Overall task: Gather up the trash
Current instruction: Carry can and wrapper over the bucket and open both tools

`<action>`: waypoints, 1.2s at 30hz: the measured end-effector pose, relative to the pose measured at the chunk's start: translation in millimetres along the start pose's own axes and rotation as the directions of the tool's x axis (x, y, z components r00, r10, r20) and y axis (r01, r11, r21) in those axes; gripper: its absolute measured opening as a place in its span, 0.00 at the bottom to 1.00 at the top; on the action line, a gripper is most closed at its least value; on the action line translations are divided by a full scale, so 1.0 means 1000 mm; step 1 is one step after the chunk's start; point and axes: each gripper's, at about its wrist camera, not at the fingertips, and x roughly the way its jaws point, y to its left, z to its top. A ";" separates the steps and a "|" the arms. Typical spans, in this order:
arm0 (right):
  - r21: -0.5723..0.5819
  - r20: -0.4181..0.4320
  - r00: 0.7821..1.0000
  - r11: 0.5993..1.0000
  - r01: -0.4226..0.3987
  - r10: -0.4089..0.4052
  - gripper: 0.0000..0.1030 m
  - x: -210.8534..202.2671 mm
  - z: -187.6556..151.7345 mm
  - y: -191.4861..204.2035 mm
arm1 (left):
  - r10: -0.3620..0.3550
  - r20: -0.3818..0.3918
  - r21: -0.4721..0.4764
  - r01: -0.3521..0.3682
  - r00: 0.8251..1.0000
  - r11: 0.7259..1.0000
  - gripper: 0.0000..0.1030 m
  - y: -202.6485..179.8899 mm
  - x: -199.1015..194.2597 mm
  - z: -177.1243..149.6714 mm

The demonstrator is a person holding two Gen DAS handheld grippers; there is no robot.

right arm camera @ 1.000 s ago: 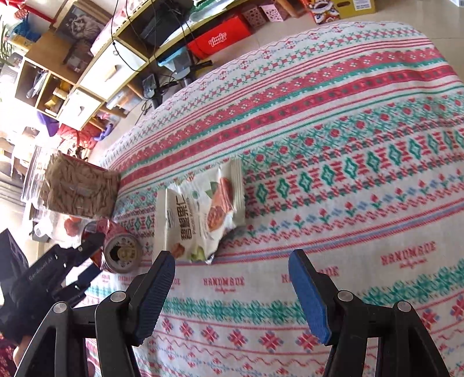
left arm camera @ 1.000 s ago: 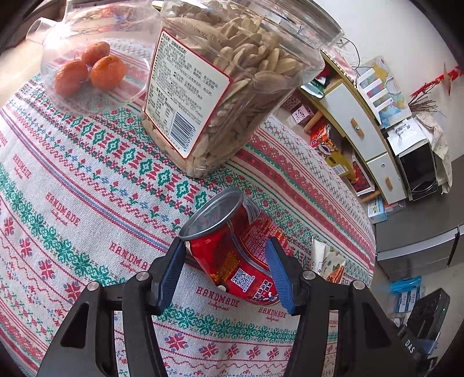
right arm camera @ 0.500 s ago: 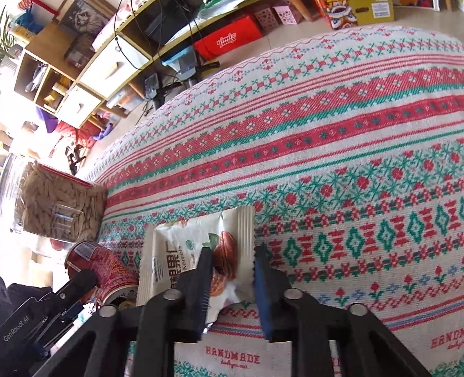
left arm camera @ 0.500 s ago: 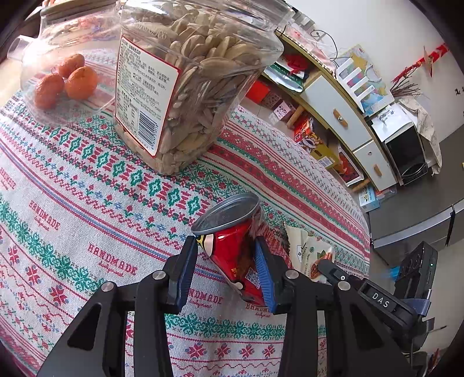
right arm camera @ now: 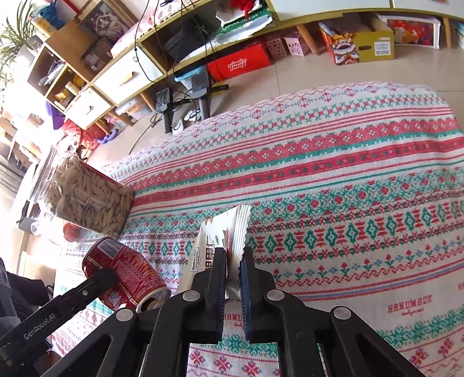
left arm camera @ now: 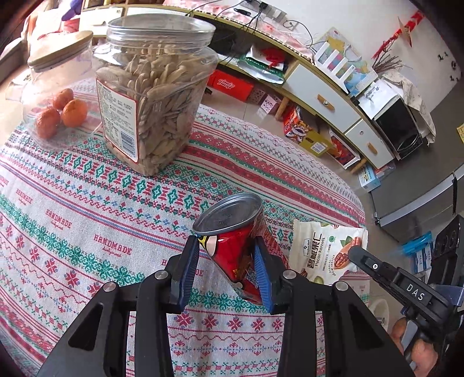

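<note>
While both grippers hold trash above it, the patterned tablecloth [left arm camera: 87, 208] covers the table. Big clear jar of seeds [left arm camera: 150, 98] stands upright on the cloth, a glass jar with oranges [left arm camera: 58, 95] just beside it. Left gripper [left arm camera: 226, 261] clamps the red can [left arm camera: 232, 246] by its sides, can tilted, silver end up and away from the camera. Right gripper [right arm camera: 232, 272] is pinched closed on the white pecan snack wrapper [right arm camera: 229, 232], which sticks up between the pads, beside the can.

Tiled floor [right arm camera: 304, 72]; low white-drawered cabinet [left arm camera: 327, 95] along pale wall [left arm camera: 362, 17].
</note>
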 end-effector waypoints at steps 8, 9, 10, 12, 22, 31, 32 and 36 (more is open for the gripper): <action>-0.069 0.024 0.994 0.992 0.108 -0.107 0.07 -0.047 -0.022 0.000 | -0.006 0.000 0.126 0.006 1.000 0.992 0.38 -0.040 -0.023 -0.027; -0.072 0.033 0.993 0.990 0.119 -0.117 0.07 -0.054 -0.024 -0.001 | -0.011 0.003 0.142 0.010 1.000 0.990 0.38 -0.046 -0.026 -0.031; -0.072 0.041 0.991 0.989 0.127 -0.124 0.07 -0.061 -0.028 -0.003 | -0.018 0.004 0.156 0.017 1.000 0.988 0.38 -0.051 -0.028 -0.035; -0.075 0.053 0.987 0.985 0.156 -0.153 0.07 -0.076 -0.035 -0.009 | -0.033 0.000 0.182 0.033 0.999 0.983 0.38 -0.061 -0.033 -0.043; 0.030 0.146 0.967 0.978 0.207 -0.209 0.07 -0.175 -0.068 -0.088 | -0.120 -0.038 0.315 0.126 0.992 0.941 0.38 -0.113 -0.053 -0.090; 0.233 0.162 0.880 0.884 0.406 -0.447 0.07 -0.250 -0.097 -0.216 | -0.194 -0.114 0.422 0.224 0.974 0.879 0.38 -0.189 -0.043 -0.146; 0.256 0.142 0.880 0.876 0.409 -0.453 0.07 -0.253 -0.101 -0.230 | -0.200 -0.125 0.425 0.234 0.972 0.874 0.38 -0.198 -0.040 -0.152; 0.289 0.054 0.856 0.828 0.480 -0.515 0.07 -0.252 -0.112 -0.264 | -0.248 -0.168 0.405 0.296 0.954 0.865 0.38 -0.232 -0.021 -0.172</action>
